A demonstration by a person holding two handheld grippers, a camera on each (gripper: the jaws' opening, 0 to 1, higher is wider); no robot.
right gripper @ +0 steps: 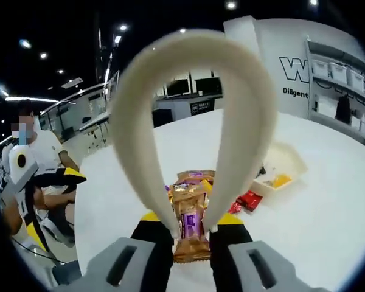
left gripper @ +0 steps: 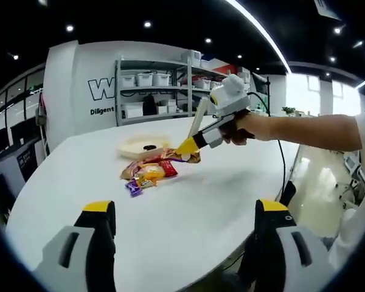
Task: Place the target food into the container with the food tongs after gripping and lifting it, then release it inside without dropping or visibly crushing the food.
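The right gripper (right gripper: 191,234) squeezes cream food tongs (right gripper: 194,121) whose 2 tips pinch a brown-and-purple snack packet (right gripper: 190,222) at 6 o'clock in the right gripper view, apparently just above the white table (left gripper: 188,207); the remaining wrappers (left gripper: 147,172) lie heaped beside the cream container (right gripper: 286,164), which sits at about 3 o'clock; the left gripper (left gripper: 185,234) hangs wide and empty near the table's edge; the thin hold looks precarious; a quick swing could shake the packet loose, while harder pressure may crush it.
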